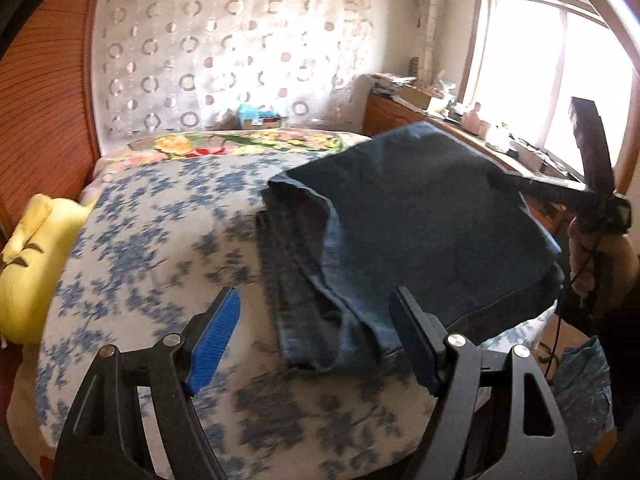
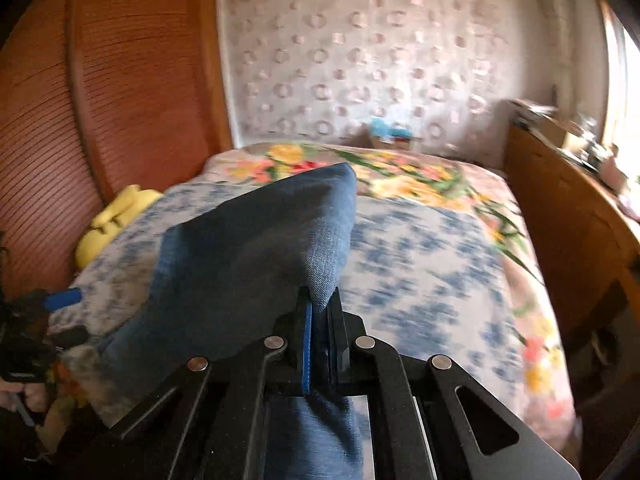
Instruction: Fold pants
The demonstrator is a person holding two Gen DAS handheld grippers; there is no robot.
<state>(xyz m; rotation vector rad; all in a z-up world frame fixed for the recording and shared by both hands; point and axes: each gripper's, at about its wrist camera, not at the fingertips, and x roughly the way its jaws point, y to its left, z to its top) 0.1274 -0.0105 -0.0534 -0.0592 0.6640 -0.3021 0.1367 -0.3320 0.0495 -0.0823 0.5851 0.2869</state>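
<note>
Dark blue jeans (image 1: 400, 220) lie folded on the blue-flowered bedspread (image 1: 140, 240). Their right part is lifted off the bed. My left gripper (image 1: 316, 340) hovers open just in front of the jeans' near edge, and nothing sits between its blue pads. At the right, my right gripper (image 1: 516, 182) holds up an edge of the denim. In the right wrist view this gripper (image 2: 320, 312) is shut on a fold of the jeans (image 2: 256, 248), which drape away to the left and below. The left gripper's blue pad (image 2: 64, 298) shows at the far left.
A yellow pillow (image 1: 36, 264) rests at the bed's left side, against a ribbed wooden panel (image 1: 44, 100). A flowered blanket (image 2: 400, 184) covers the far end of the bed. A cluttered wooden dresser (image 2: 560, 208) runs along the right, under a bright window (image 1: 540, 80).
</note>
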